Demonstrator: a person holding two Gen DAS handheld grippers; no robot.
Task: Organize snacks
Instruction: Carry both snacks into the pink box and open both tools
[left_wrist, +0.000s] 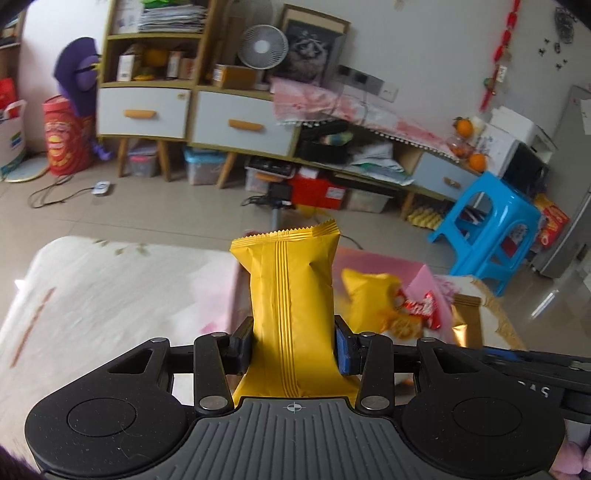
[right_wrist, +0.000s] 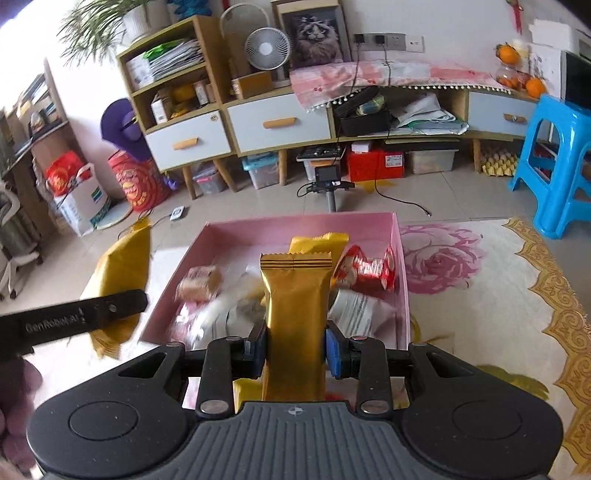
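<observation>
My left gripper (left_wrist: 293, 347) is shut on a yellow snack packet (left_wrist: 291, 291) that stands upright between its pads, lifted above the cloth-covered table (left_wrist: 92, 295). My right gripper (right_wrist: 295, 349) is shut on a narrower gold snack packet (right_wrist: 295, 306), held upright over the near end of the pink box (right_wrist: 400, 266). Inside that box lie several snacks: a red wrapped one (right_wrist: 369, 269), a yellow one (right_wrist: 317, 242), white packets (right_wrist: 354, 310) and a biscuit pack (right_wrist: 199, 282). In the right wrist view the left gripper (right_wrist: 122, 304) and its yellow packet (right_wrist: 118, 273) show left of the box.
The table carries a cream cloth with pink roses and a gold border (right_wrist: 554, 295). Beyond it stand a blue plastic stool (right_wrist: 554, 155), a camera on a pole (right_wrist: 328, 177), low drawers (right_wrist: 277, 122) and storage boxes on the tiled floor.
</observation>
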